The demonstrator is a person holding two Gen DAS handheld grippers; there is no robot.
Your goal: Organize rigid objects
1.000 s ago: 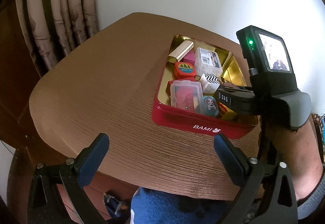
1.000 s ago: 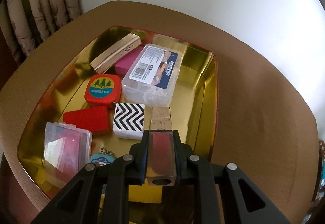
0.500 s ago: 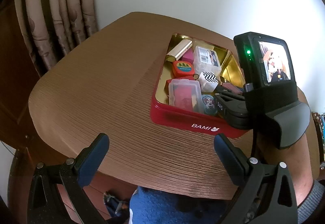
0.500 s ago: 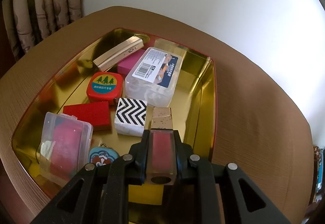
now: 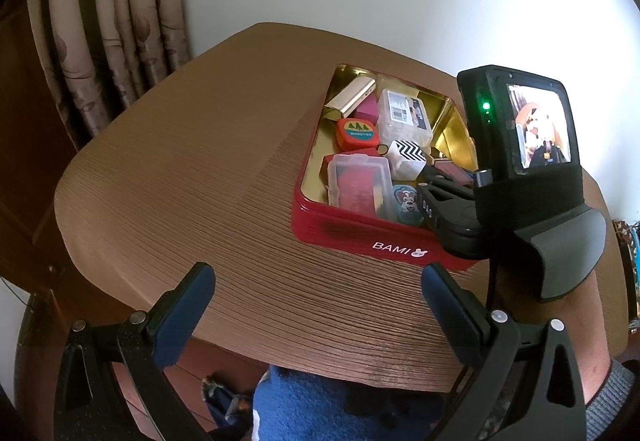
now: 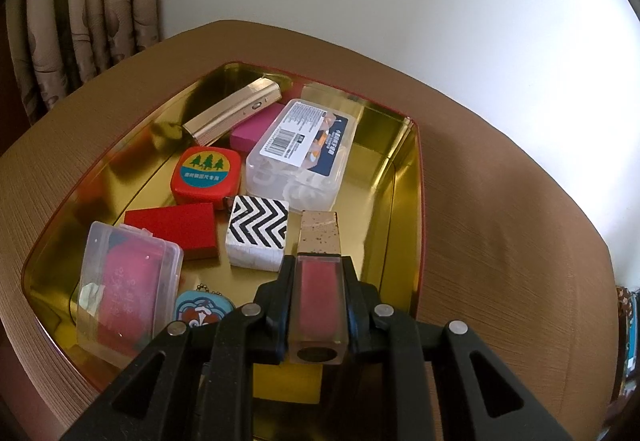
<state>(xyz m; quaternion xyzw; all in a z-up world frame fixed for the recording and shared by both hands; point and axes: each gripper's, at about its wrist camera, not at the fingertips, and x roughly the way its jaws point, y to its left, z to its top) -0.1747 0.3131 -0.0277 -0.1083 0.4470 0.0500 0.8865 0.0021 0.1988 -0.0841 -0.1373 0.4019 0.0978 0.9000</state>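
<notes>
My right gripper [image 6: 318, 273] pinches the lipstick [image 6: 318, 295] lengthwise, cap toward 12 o'clock, over the tin's [image 6: 418, 225] bare floor at 1 o'clock; left gripper [image 5: 316, 305] hangs spread, well apart.

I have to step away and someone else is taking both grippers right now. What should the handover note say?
Right gripper: shut on the lip gloss tube, held over the red tin, near its right wall.
Left gripper: open, holding nothing, hovering above the near table edge.
In the tin already: gold case, labelled clear box, tape measure, zigzag block, red block, small clear case, keychain charm.
Left: set the tube down in the open gold floor beside the zigzag block, then release.
</notes>
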